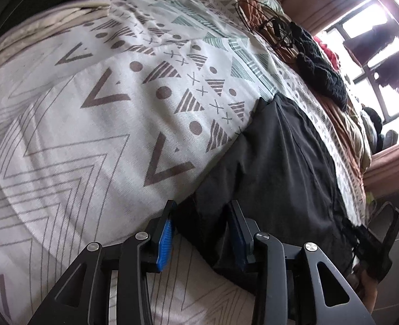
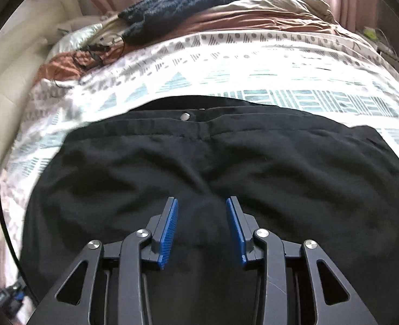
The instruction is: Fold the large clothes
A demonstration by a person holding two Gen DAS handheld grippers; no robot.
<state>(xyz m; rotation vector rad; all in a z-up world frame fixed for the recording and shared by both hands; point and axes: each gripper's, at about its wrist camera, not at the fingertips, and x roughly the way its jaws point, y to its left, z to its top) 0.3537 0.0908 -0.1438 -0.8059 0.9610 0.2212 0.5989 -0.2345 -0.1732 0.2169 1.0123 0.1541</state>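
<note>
Hovering over the bed (image 2: 226, 62), we find the black trousers (image 2: 172, 162) spread flat near its front edge, waistband away from us, directly under our parted, empty right gripper (image 2: 201, 216), the left gripper (image 1: 200, 226) open astride their side hem.

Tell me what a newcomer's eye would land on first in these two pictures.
The black trousers fill the middle of the right wrist view, spread flat on the patterned bedspread with the waist button farthest from the camera. The right hand-held gripper hangs just over them, blue pads apart. In the left wrist view, the left hand-held gripper straddles the trousers' edge, and a dark knitted garment lies near the bright window.
</note>
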